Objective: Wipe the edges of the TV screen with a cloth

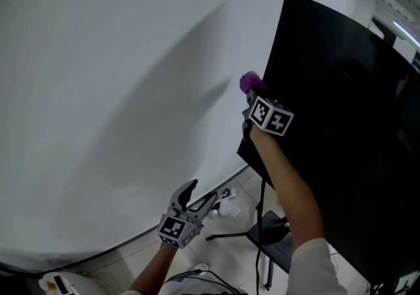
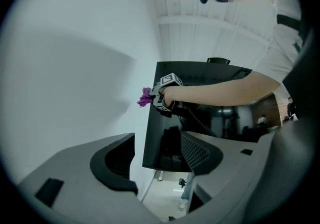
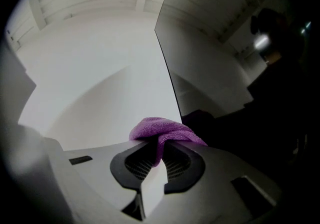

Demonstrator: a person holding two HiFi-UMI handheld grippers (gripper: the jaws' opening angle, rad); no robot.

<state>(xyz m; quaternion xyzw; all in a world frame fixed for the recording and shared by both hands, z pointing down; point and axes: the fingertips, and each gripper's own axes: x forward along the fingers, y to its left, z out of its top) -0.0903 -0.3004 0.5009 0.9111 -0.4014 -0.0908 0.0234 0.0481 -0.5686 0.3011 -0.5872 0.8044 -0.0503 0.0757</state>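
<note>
Left hand-held gripper (image 1: 199, 195): held low, nearest the person and well below the work area. Its jaws stand wide apart with nothing between them; the left gripper view looks through the gap toward the lower part of the screen.

Right hand-held gripper (image 3: 159, 148): raised on an outstretched forearm (image 1: 292, 195). Its jaws are closed on a purple cloth (image 3: 162, 129), with a fold pinched between the pads and the rest bunched in a mound above the jaw tips.

Cloth position: at the left vertical edge of the TV screen (image 1: 341, 123), in the upper part of that edge. The cloth appears to press against the edge, though contact cannot be confirmed from these angles. Most of the bunch sits on the wall side of the edge.

TV screen: dark, unlit and glossy, with dim room reflections. It is carried on a black stand (image 1: 262, 225) whose legs spread over a pale tiled floor (image 1: 230, 254).

Background: a plain white wall (image 1: 98, 90) lies beyond the screen's left edge and carries a soft shadow.
</note>
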